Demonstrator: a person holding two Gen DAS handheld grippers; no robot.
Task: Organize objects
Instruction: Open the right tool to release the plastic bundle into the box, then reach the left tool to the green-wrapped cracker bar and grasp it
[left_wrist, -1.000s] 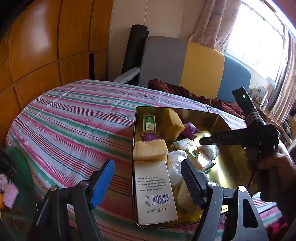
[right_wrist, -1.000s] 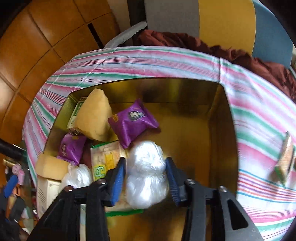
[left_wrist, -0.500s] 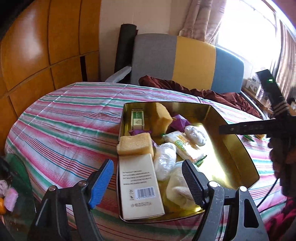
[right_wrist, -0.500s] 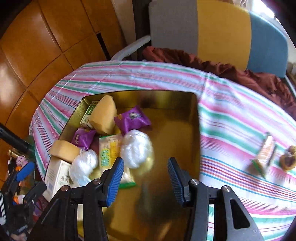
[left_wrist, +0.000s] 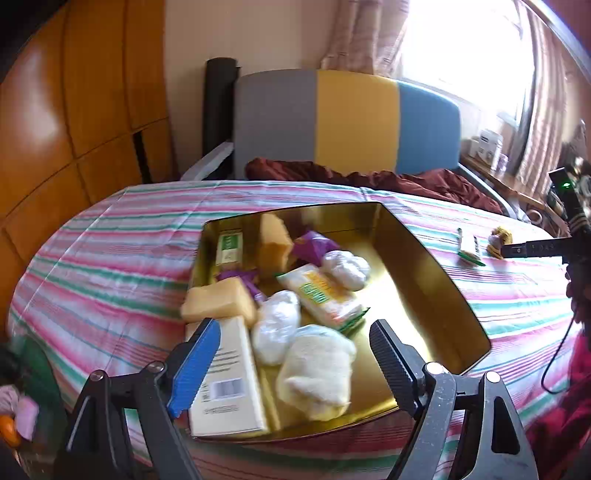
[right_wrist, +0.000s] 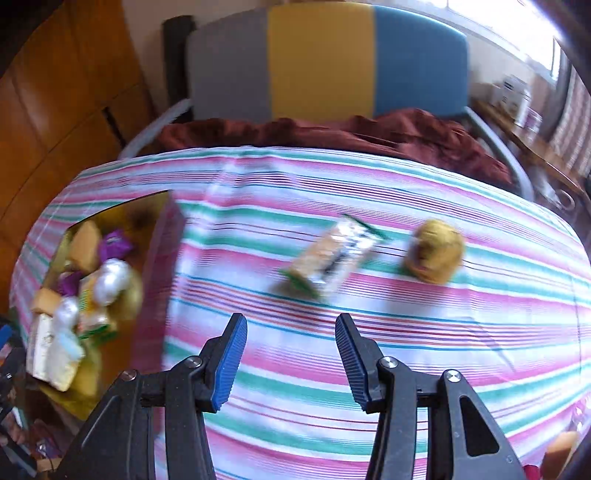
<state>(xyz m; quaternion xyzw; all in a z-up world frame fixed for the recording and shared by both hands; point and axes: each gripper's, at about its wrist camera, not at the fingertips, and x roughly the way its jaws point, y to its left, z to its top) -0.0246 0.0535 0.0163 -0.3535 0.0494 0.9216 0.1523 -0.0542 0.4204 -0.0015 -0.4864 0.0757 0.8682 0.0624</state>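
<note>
Two items, a snack packet (right_wrist: 330, 254) and a yellow ball (right_wrist: 436, 251), lie on the tablecloth (right_wrist: 406, 332); both grippers' fingers (right_wrist: 231, 363) (left_wrist: 194, 371) spread, empty.

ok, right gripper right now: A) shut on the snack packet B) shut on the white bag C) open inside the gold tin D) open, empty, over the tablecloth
D: the right gripper is open with only striped tablecloth between its fingers; the snack packet lies ahead, untouched.
</note>
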